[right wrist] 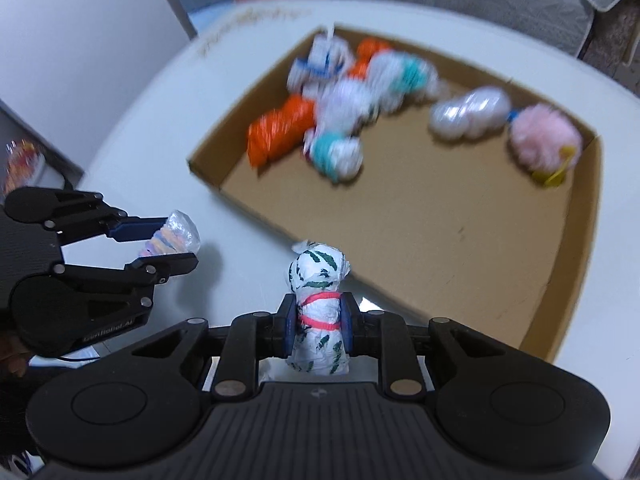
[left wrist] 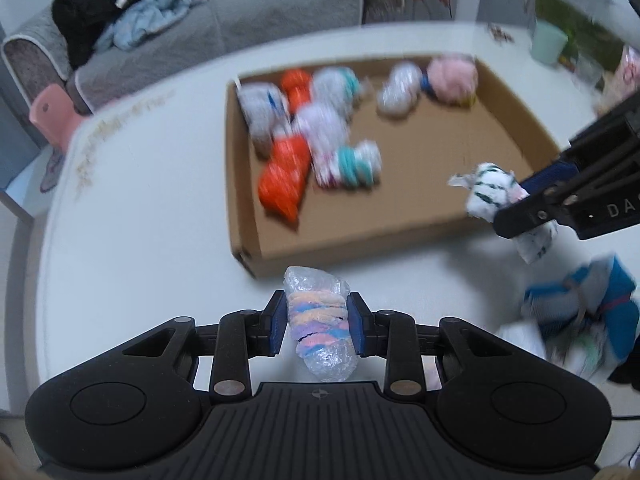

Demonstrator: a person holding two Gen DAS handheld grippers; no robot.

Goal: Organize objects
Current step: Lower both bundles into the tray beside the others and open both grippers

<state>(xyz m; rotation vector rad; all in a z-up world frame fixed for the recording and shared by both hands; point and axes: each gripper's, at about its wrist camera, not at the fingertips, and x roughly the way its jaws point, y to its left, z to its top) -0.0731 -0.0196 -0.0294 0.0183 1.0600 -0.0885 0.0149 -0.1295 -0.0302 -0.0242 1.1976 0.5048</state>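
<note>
My left gripper [left wrist: 318, 326] is shut on a clear plastic bundle with pastel bands [left wrist: 320, 320], held above the white table near the front left corner of the cardboard box [left wrist: 244, 208]. It also shows in the right wrist view [right wrist: 172, 236]. My right gripper [right wrist: 318, 326] is shut on a white bundle with green leaf print [right wrist: 320, 304] tied with a pink band, just before the box's near wall [right wrist: 440, 320]. That bundle shows in the left wrist view [left wrist: 494, 192]. Several wrapped bundles lie in the box, among them an orange one [left wrist: 284, 178].
A pink fluffy ball [right wrist: 544, 140] sits in the box's far right corner. A pile of blue and white items [left wrist: 580, 320] lies on the table at the right. A grey sofa with clothes [left wrist: 200, 20] stands behind the table. A mint cup [left wrist: 550, 42] is at the far right.
</note>
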